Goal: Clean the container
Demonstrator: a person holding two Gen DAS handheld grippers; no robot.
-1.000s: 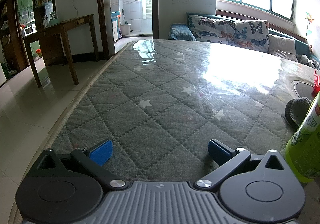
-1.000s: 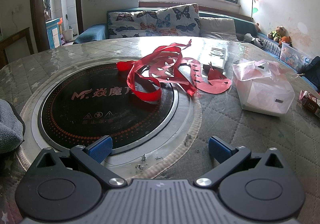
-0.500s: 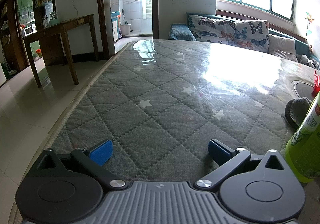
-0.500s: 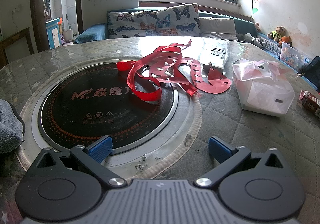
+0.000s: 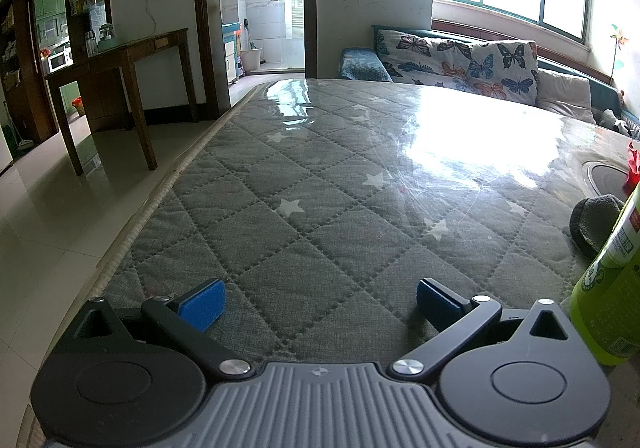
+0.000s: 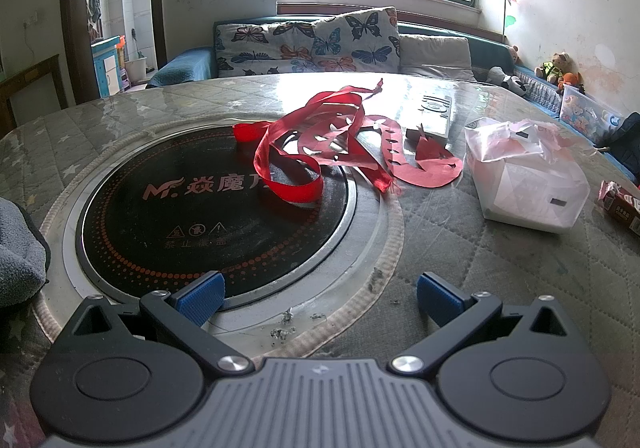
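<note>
My left gripper [image 5: 319, 300] is open and empty, low over the grey quilted table cover [image 5: 320, 199]. A green spray bottle [image 5: 610, 296] stands just right of it, with a grey cloth [image 5: 596, 219] behind. My right gripper [image 6: 319, 298] is open too, at the near rim of a round black induction cooktop [image 6: 192, 207] set into the table. Red cut-paper ribbons [image 6: 340, 139] lie across the cooktop's far side. The grey cloth [image 6: 18, 256] shows at the left edge of the right wrist view. Small dirt crumbs [image 6: 286, 324] lie on the rim.
A white plastic bag over a box [image 6: 528, 175] sits right of the cooktop, a remote control [image 6: 434, 113] behind the ribbons, a red packet [image 6: 624, 205] at far right. The table's left edge [image 5: 152, 207] drops to tiled floor. A sofa with butterfly cushions [image 6: 312, 41] stands behind.
</note>
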